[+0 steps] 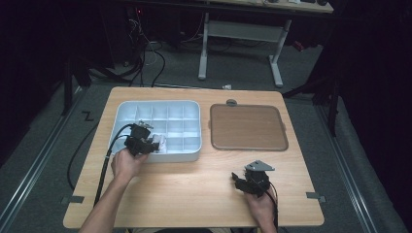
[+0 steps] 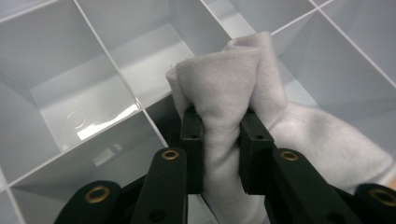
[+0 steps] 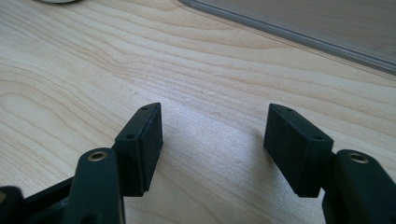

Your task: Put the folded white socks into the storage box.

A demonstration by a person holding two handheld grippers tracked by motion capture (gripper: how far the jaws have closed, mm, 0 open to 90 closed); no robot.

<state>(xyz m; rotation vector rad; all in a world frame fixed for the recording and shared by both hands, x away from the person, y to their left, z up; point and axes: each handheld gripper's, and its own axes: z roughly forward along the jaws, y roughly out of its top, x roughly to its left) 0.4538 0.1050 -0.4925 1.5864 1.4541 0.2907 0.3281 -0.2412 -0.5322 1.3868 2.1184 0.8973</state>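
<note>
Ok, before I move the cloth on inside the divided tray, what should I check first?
1. Grip on the white cloth: ok, the left hand-held gripper pinches a bunched fold between its pads.
2. Cloth free of the dividers: cannot tell, its lower end hangs out of sight.
3. Position over the divided tray: ok, the left hand-held gripper sits at the tray's near left part.
4. Right hand-held gripper out of the way: ok, open, with nothing between its pads, over bare table.
5. Brown lid clear of the work: ok, it lies flat to the tray's right.
</note>
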